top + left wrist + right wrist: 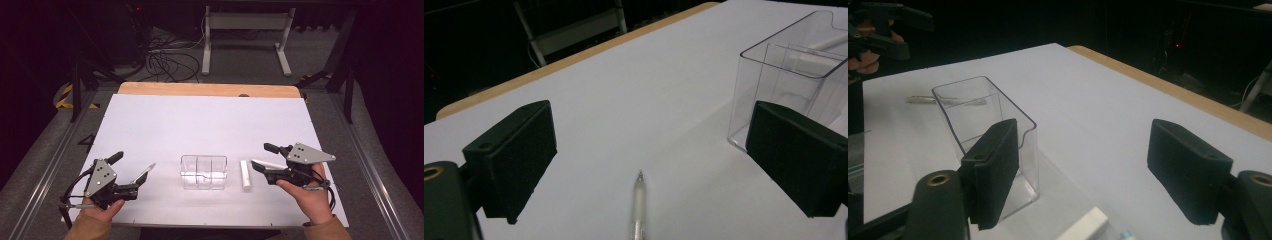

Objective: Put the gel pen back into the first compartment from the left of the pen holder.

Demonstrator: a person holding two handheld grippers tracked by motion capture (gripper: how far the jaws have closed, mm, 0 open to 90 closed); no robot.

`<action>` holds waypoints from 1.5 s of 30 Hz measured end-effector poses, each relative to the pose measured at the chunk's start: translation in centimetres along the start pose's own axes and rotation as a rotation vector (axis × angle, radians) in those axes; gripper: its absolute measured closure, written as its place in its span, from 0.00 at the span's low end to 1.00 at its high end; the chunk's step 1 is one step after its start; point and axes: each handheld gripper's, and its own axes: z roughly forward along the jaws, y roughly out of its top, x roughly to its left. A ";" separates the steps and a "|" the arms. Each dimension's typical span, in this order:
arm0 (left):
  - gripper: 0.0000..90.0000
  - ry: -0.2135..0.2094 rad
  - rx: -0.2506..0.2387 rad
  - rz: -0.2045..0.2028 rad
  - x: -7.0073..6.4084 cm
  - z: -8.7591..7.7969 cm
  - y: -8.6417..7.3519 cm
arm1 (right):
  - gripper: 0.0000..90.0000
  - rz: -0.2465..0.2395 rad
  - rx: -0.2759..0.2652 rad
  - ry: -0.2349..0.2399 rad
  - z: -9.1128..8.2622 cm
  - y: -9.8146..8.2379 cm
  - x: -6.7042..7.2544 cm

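Two grippers rest low on a white sheet (200,125) covering a wooden table (210,89) in the high view, with dark floor, cables (167,62) and a white stand (245,35) beyond. Between them sits a clear divided box (203,172); the left gripper (127,172) is spread beside a pen (142,173), the right gripper (260,157) spread near a white stick (245,175). In the left gripper view, the pen (638,205) lies between the parted jaws, the box (794,65) at right. In the right gripper view, the box (983,125) stands behind one jaw.

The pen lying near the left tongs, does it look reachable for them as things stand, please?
Probably yes: the pen lies on bare table between the open left tongs, and the clear box stands off to one side.
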 end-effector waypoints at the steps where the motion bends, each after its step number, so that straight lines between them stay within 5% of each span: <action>1: 0.08 -0.002 0.006 0.004 0.0 0.0 0.1 | 0.32 0.000 0.000 0.000 0.0 0.0 0.0; 8: 0.08 -0.024 0.044 0.006 0.1 0.1 0.3 | 0.32 0.001 0.012 -0.017 -0.5 -0.8 -0.2; 21: 0.09 -0.074 0.111 -0.063 0.8 0.2 0.8 | 0.32 0.011 0.012 -0.019 -0.7 -1.1 -0.5; 45: 0.17 -0.059 0.431 -0.023 1.8 2.7 1.7 | 0.34 0.022 0.029 -0.027 -0.6 -1.3 -0.8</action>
